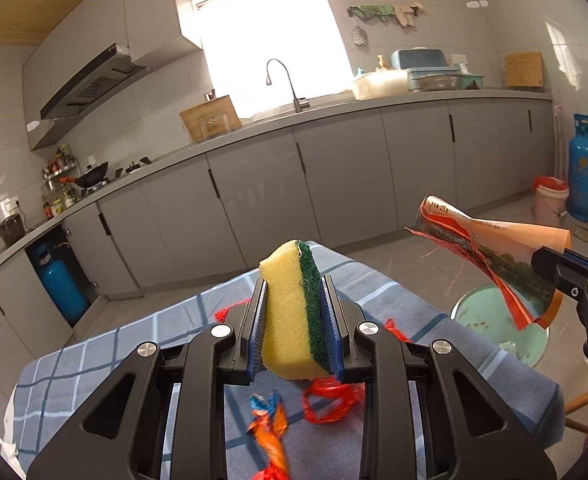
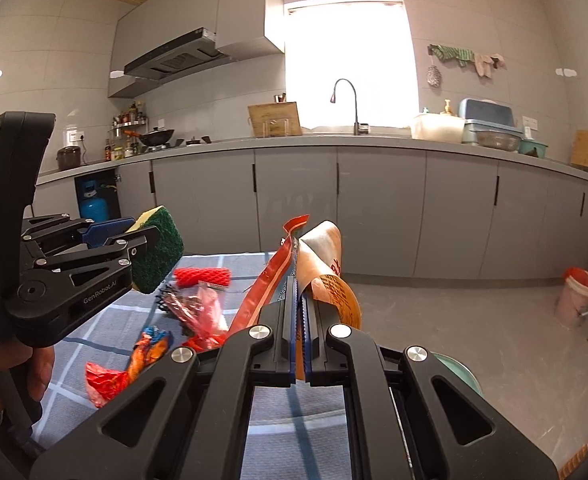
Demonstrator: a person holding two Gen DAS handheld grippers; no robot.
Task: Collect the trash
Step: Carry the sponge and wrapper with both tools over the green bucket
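My left gripper (image 1: 294, 292) is shut on a yellow and green sponge (image 1: 291, 320) and holds it above the blue checked tablecloth (image 1: 133, 344). It also shows at the left of the right wrist view (image 2: 133, 240) with the sponge (image 2: 159, 252). My right gripper (image 2: 300, 280) is shut on an orange and red plastic wrapper (image 2: 326, 264), held over the table's right edge. In the left wrist view the wrapper (image 1: 486, 256) hangs above a pale green bin (image 1: 490, 320). More trash lies on the cloth: a twisted orange wrapper (image 2: 145, 352), red netting (image 2: 201, 276) and red plastic (image 2: 101, 380).
The green bin's rim (image 2: 462, 368) sits below the table's right edge. Grey kitchen cabinets (image 2: 374, 208) with a sink tap (image 2: 350, 104) run along the far wall. A white bucket with a red liner (image 2: 578, 296) and a blue gas cylinder (image 1: 584, 172) stand at the right.
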